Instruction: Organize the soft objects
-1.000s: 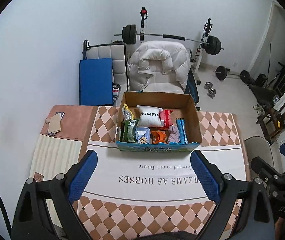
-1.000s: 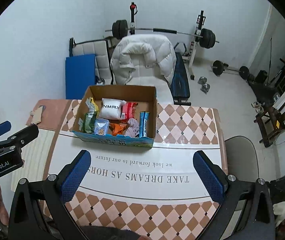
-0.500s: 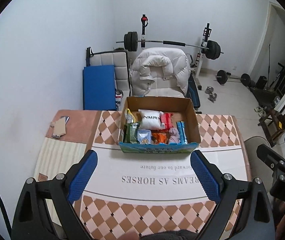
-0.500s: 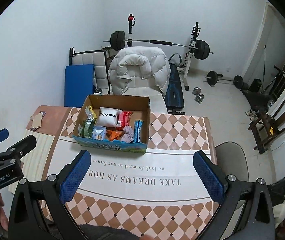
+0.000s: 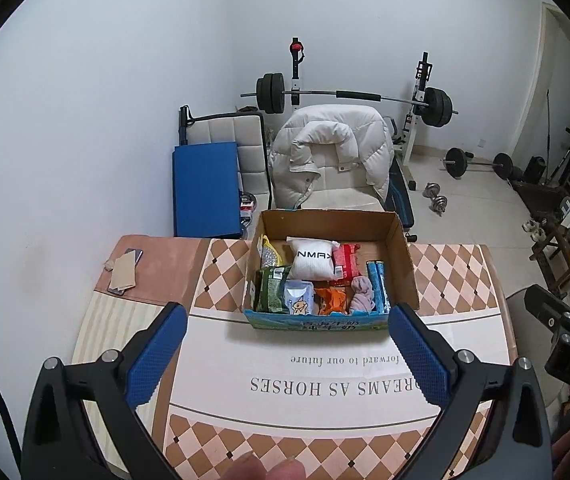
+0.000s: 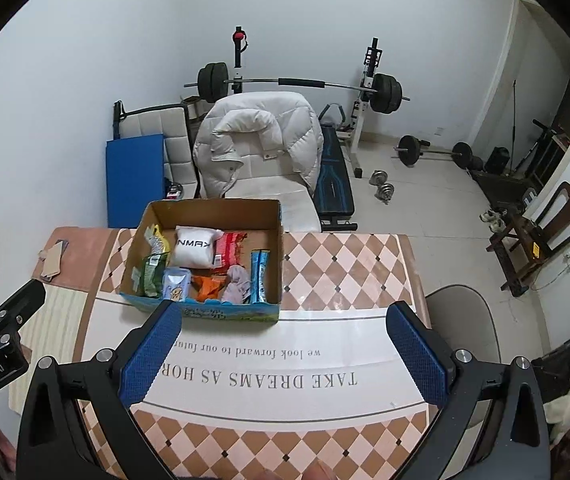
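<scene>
An open cardboard box [image 5: 403, 264] [image 6: 279, 256] stands on the table's far half. It holds a white pillow pack [image 5: 313, 259] [image 6: 194, 247], a green pouch [image 5: 271, 288], a pale blue pouch [image 5: 299, 302], an orange packet [image 5: 332, 299], a lilac cloth [image 5: 361, 291] [image 6: 237, 283], a red packet [image 5: 345, 260] and a blue bar [image 5: 377, 285] [image 6: 259, 275]. My left gripper [image 5: 285, 348] is open and empty, high above the table's near half. My right gripper [image 6: 283, 346] is open and empty, to the right of the box.
The table [image 5: 325, 376] has a checked cloth with printed text. A phone and a card [image 5: 123, 272] lie at its far left. Behind it stand a chair with a white jacket [image 5: 329, 156], a blue mat [image 5: 205, 188] and a barbell rack [image 5: 353, 96].
Both grippers have risen and pulled back from the box, which looks smaller and farther. Both stay open. The box contents have not moved.
</scene>
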Available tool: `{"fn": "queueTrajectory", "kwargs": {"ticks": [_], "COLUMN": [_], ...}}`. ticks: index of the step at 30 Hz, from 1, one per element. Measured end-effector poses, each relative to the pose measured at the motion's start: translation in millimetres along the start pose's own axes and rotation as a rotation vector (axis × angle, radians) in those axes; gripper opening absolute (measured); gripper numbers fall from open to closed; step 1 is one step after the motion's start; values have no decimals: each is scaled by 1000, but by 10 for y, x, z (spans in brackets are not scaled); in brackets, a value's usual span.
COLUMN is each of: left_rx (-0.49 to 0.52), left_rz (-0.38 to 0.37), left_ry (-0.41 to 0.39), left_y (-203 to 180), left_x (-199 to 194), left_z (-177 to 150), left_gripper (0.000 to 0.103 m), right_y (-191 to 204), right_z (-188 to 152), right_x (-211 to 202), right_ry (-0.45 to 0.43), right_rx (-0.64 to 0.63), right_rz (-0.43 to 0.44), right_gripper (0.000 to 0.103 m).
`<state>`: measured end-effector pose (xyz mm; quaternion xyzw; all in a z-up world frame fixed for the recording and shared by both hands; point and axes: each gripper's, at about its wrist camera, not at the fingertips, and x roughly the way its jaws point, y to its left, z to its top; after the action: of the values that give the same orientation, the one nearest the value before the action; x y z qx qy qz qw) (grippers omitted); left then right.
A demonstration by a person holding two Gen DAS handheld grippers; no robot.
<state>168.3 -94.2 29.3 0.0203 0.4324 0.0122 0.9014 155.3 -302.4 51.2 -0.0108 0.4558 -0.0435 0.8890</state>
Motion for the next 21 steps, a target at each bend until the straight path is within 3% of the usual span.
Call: {"fn": "queueTrajectory", "kwargs": {"ticks": [21], "left_rx": [9], "left_rz": [-6], "left_ry": [22], "left_y": [-46], "left_x": [113], "left_z": [74], "left_gripper": [103], "right_y": [34], "right_z": [105], "right_x": [120], "right_ry": [-2], "right_rx": [-20], "right_rz": [-11], "right_gripper": [103]}}
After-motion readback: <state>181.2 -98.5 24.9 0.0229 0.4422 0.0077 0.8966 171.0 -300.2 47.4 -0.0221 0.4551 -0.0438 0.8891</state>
